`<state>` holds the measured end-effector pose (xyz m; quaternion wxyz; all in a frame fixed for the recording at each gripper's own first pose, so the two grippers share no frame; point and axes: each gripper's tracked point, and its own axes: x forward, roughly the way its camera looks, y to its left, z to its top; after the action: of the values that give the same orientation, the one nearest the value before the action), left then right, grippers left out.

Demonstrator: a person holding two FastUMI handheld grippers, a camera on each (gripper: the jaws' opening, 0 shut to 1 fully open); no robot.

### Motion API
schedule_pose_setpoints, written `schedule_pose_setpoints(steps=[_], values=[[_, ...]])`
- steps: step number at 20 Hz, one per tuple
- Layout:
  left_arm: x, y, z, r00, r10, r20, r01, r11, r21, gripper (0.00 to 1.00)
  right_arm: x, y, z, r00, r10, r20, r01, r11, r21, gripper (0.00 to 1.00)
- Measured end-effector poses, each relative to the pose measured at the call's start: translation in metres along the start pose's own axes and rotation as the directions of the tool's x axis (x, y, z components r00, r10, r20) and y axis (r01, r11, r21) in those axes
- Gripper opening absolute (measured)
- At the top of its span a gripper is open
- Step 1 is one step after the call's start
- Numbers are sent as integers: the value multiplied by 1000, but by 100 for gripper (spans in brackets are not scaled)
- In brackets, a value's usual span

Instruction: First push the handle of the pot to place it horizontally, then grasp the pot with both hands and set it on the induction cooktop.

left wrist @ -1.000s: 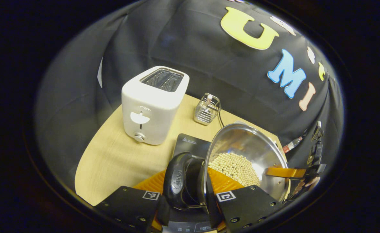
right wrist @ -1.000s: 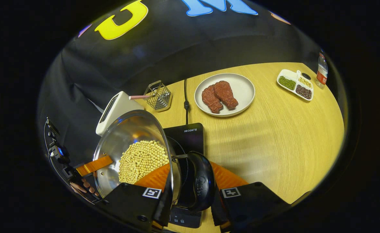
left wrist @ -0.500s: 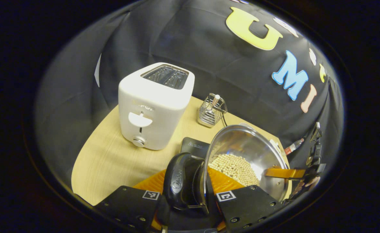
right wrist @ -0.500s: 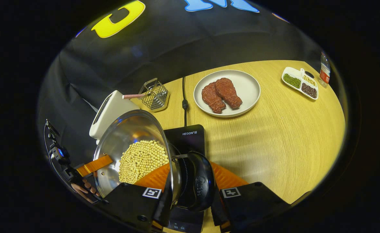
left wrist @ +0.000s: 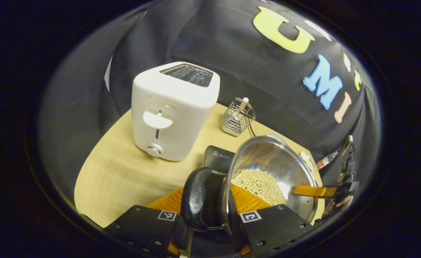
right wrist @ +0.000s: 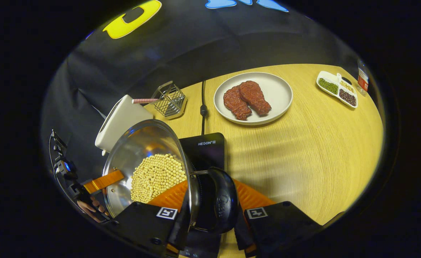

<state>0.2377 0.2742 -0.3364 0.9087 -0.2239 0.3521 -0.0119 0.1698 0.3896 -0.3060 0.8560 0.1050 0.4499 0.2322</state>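
pot (left wrist: pixel 268 168): 1 | handles: 2 | cooktop (right wrist: pixel 205 150): 1 | meat pieces (right wrist: pixel 246 99): 2

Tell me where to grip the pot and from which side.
Grip the pot by its two black side handles, one gripper from each side, jaws straddling the loop. The handles stick out opposite each other, and the beans need level carrying.

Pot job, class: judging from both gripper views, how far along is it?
Done: both side handles are gripped, the left gripper on one handle, the right gripper on the other. In hand: the pot of beans is carried above the induction cooktop. Left: lowering it onto the cooktop and letting go.
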Motion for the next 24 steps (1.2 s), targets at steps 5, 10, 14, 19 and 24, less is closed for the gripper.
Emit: schedule_pose_setpoints(steps=[5, 10, 14, 19, 24], values=[[2, 0, -3, 1000, 9, -16, -9, 1000, 4, 49, 0, 0, -1, 1000, -6, 1, 6, 1000, -7, 58], [5, 0, -8, 998, 31, -50, -32, 999, -5, 50, -3, -7, -1, 1000, -31, 6, 31, 998, -51, 63], [-1, 1, -5, 995, 93, -35, -91, 995, 49, 65, -15, -14, 5, 999, -39, 34, 41, 996, -78, 97], [-33, 9, 22, 975, 219, 45, -224, 959, 174, 81, -43, -14, 14, 997, -21, 77, 27, 996, -80, 98], [-68, -32, 42, 969, 198, 147, -224, 956, 188, 82, -96, -21, 31, 988, -29, 150, 42, 996, -84, 98]])
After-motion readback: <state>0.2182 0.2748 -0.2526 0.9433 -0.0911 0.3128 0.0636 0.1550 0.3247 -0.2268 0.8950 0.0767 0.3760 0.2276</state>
